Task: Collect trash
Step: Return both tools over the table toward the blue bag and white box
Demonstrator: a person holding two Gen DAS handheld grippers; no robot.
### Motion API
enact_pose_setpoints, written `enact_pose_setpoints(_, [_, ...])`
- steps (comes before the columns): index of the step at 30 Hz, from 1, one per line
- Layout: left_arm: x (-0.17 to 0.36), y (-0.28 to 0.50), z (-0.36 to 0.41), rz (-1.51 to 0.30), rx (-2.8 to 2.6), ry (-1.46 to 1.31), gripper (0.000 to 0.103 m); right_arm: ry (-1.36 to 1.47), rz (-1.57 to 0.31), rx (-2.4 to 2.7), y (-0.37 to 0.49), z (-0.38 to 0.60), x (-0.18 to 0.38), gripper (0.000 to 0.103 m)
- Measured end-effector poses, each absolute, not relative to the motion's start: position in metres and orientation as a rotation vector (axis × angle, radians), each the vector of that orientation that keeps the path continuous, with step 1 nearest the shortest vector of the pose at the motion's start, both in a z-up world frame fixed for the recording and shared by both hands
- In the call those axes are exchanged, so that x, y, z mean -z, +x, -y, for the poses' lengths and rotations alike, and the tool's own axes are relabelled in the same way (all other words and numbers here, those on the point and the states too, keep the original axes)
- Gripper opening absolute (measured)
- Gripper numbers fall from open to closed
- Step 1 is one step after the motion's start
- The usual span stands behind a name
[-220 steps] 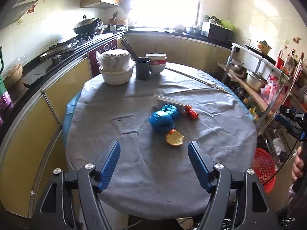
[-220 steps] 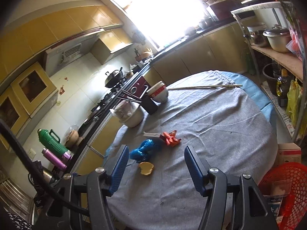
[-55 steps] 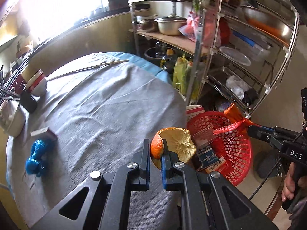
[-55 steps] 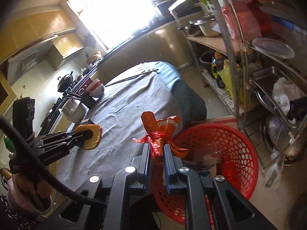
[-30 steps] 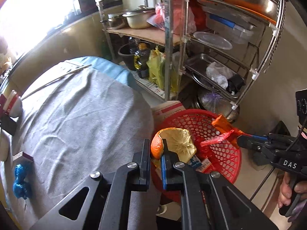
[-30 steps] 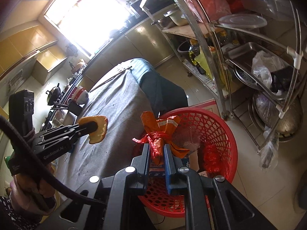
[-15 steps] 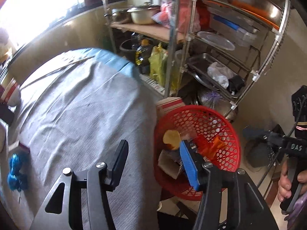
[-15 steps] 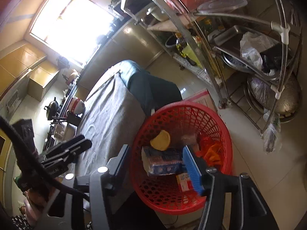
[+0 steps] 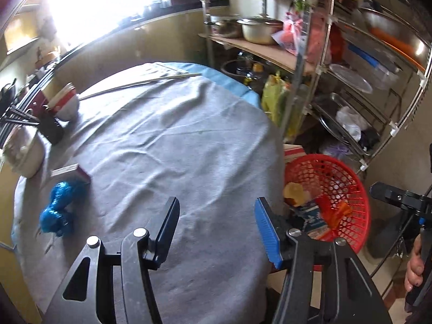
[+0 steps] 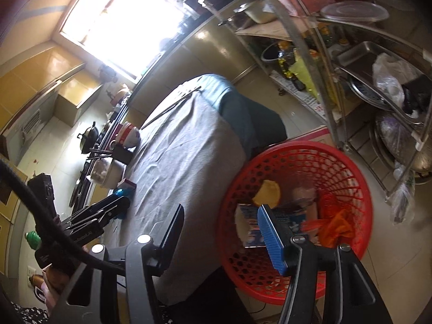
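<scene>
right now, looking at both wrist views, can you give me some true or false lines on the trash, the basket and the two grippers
1. The orange peel lies inside the red basket. True.
2. The left gripper is clamped on the orange peel. False: it is open, nothing between its fingers.
3. The blue crumpled wrapper sits on the grey tablecloth. True.
4. The red basket stands on top of the table. False: it stands on the floor beside the table.
5. The right gripper holds the orange wrapper. False: it is open and empty; the wrapper lies in the basket.
</scene>
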State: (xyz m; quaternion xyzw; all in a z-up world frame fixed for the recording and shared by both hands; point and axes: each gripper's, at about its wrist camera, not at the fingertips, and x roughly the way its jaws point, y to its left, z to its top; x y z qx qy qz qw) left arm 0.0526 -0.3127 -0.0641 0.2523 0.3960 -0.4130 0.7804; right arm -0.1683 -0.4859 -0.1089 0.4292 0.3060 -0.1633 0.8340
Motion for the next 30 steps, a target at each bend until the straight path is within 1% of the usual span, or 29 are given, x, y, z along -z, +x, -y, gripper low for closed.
enact_pose_setpoints(17, [0.051,0.088,0.244,-0.845,0.759,0.447,0.059,0.795,-0.687,0.217,-0.104,0.436,0.078,0.061])
enact_pose_setpoints(30, [0.064,0.121,0.181,-0.904,0.652,0.373,0.059,0.711,-0.746,0.096,-0.046,0.386,0.069,0.061])
